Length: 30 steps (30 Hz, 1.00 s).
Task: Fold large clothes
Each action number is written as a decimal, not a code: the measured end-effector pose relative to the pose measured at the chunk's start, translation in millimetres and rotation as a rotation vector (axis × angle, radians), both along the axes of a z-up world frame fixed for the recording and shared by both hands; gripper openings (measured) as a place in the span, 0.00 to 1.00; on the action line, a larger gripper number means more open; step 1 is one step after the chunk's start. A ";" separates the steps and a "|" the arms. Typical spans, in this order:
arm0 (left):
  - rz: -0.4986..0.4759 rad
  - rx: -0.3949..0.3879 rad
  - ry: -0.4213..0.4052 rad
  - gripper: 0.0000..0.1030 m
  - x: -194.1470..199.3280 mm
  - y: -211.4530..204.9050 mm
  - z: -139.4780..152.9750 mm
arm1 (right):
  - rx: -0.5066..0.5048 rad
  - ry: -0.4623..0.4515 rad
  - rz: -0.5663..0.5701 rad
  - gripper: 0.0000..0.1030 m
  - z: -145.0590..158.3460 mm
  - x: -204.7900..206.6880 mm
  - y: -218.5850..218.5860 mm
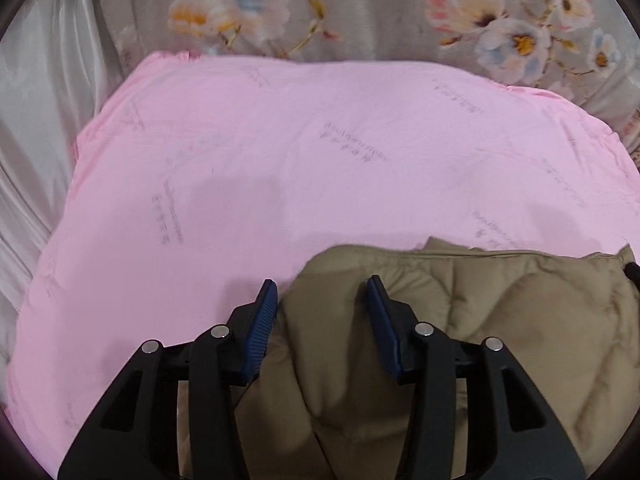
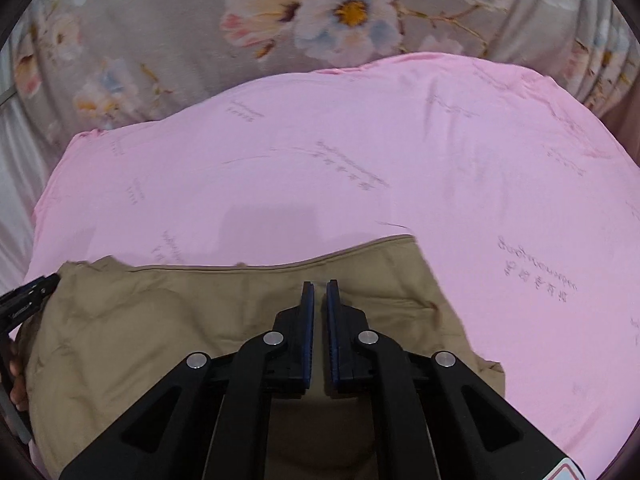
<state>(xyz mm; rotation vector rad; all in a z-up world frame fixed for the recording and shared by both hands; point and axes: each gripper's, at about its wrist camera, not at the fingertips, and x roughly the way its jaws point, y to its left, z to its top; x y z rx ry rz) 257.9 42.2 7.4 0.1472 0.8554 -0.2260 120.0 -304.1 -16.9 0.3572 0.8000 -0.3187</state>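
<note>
From my left hand-held gripper (image 1: 323,290) I see the jaws standing apart, blue pads (image 1: 262,322) either side of a fold of the khaki quilted jacket (image 1: 500,320) but not pressing it; nothing held there. Jacket lies bunched at the near edge of the pink sheet (image 1: 280,140), which covers most of the view. Beyond the sheet, a grey floral blanket (image 1: 360,12); a pale satin cloth (image 1: 36,120) at far left.

Right hand-held gripper (image 2: 320,286): jaws nearly together, only a thin slit between the pads. It sits over the jacket's (image 2: 160,320) flat upper edge; whether cloth is pinched in the slit I cannot tell. The tip of the other gripper pokes in at the left edge of this view, by the jacket's corner
</note>
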 end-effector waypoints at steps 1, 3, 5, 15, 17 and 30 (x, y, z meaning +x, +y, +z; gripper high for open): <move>0.010 -0.020 0.015 0.46 3.4 2.7 -7.8 | 0.034 -0.008 -0.002 0.02 -7.0 -3.3 -5.6; 0.022 -0.047 0.015 0.48 4.4 6.3 -15.5 | 0.073 -0.028 -0.005 0.01 -13.6 -6.1 -10.1; 0.032 -0.046 0.004 0.49 2.4 5.7 -19.3 | 0.061 -0.032 -0.006 0.01 -14.5 -6.4 -4.2; 0.051 -0.032 -0.026 0.52 2.0 2.3 -27.1 | 0.044 -0.044 -0.003 0.01 -22.0 -5.3 2.6; 0.052 -0.028 -0.028 0.53 2.2 1.1 -28.1 | 0.044 -0.044 -0.003 0.01 -22.5 -5.0 1.8; 0.088 -0.022 -0.111 0.53 -33.4 -6.5 24.7 | -0.060 -0.131 0.026 0.14 37.1 -21.2 52.8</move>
